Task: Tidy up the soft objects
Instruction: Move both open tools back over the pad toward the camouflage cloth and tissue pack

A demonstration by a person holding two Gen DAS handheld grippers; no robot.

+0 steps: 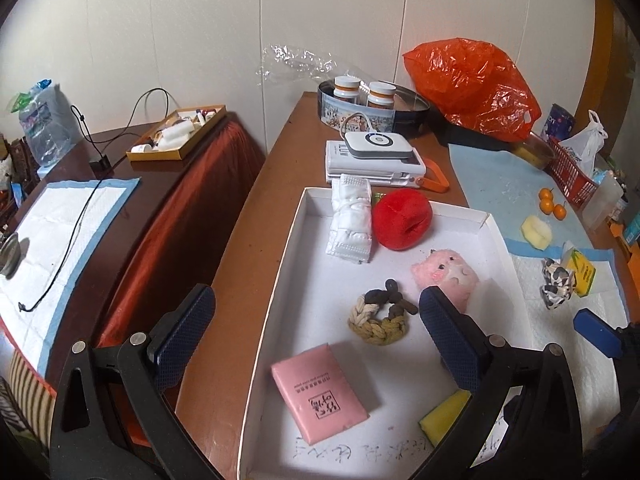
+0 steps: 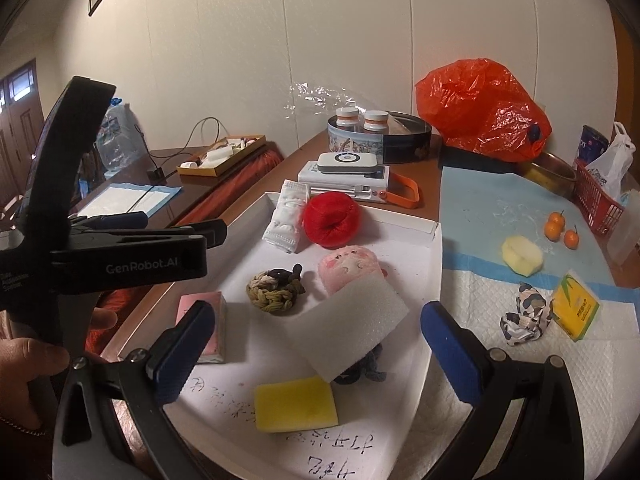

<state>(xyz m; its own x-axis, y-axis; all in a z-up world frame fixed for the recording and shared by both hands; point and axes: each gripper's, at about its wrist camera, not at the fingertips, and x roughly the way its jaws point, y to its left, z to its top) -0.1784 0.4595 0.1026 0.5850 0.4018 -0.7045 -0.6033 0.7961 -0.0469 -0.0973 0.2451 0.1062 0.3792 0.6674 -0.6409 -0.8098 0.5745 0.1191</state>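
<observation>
The box lid (image 2: 434, 264) sits on the table (image 1: 256, 240), and many soft things lie in it. At its far end the folded mask (image 2: 285, 216) lies left of the round ball (image 2: 331, 219), and nearer lie the rope ring (image 2: 274, 288) and the plush pig (image 2: 348, 270), with the foam block (image 2: 352, 320) leaning over the pig. At the near end the tissue pack (image 1: 320, 390) lies left of the flat sponge (image 2: 296, 404), and the crumpled cloth (image 2: 526, 314) lies outside, right of the box lid.

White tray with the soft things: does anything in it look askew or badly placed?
Yes. In the white tray, the white foam block lies tilted, leaning on the pink plush toy and covering a dark knitted item. The other things lie flat.
</observation>
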